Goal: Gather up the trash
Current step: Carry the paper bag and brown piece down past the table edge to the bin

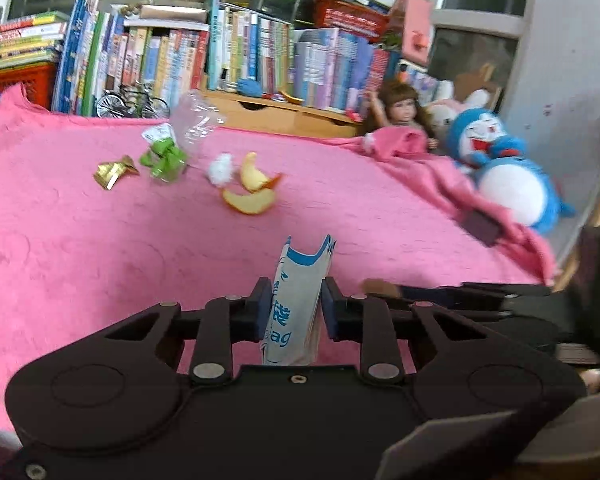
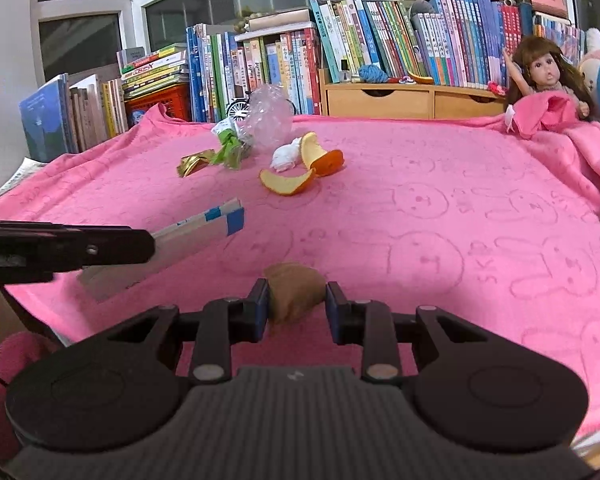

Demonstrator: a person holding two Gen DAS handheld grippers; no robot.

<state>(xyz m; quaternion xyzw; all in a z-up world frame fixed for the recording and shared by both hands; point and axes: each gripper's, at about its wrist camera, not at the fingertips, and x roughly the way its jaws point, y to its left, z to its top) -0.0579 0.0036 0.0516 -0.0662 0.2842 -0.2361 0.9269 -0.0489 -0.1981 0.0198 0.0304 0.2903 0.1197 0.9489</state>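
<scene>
My left gripper is shut on a flat white-and-blue paper packet that stands up between its pads above the pink blanket. From the right wrist view that packet sticks out of the left gripper's fingers. My right gripper is shut on a brown crumpled lump. Farther back on the blanket lie a gold wrapper, a green wrapper, crumpled clear plastic, a white tissue wad and two orange peels.
Rows of books and a wooden drawer box line the back edge. A doll and a blue plush toy sit at the back right. A small dark object lies in the blanket's folds at the right edge.
</scene>
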